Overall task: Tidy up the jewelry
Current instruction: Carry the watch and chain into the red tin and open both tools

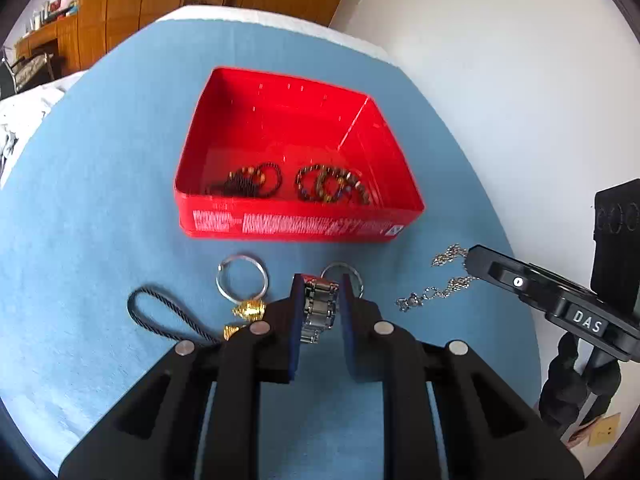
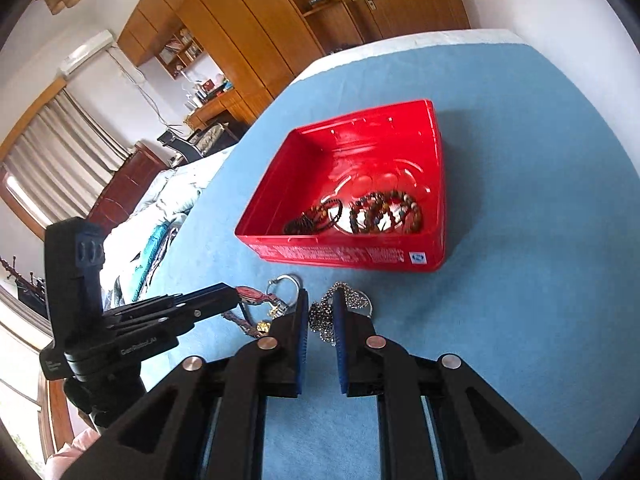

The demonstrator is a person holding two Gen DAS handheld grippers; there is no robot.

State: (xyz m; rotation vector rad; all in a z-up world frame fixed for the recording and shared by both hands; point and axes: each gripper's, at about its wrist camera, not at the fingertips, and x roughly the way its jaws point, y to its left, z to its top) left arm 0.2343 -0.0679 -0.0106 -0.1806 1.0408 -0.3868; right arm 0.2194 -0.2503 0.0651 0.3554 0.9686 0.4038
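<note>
- In the left wrist view the metal link bracelet [image 1: 319, 310] sits between the pads of the left gripper [image 1: 320, 296], at lower centre of the frame, above the blue cloth [image 1: 100, 220].
- In the right wrist view a silver chain [image 2: 325, 318] hangs bunched between the pads of the right gripper [image 2: 321, 312], at lower centre.
- The red box [image 1: 280, 224] stands above both grippers in each frame, apart from them; inside it, against its near wall, lie a dark bead bracelet [image 1: 248, 182] on the left and brown bead bracelets [image 1: 332, 186] on the right.
- On the cloth between box and left gripper lie a silver ring [image 1: 242, 282] with gold charms [image 1: 248, 310], a second ring [image 1: 340, 274] partly hidden behind the right pad, and a black cord loop [image 1: 160, 314] at lower left.
- The right gripper enters the left view from the right edge, chain trailing from its tip; the left gripper shows at the left of the right view.
- Left gripper: jaws narrow, clamped on the link bracelet.
- Right gripper: jaws narrow, pinching the chain.
</note>
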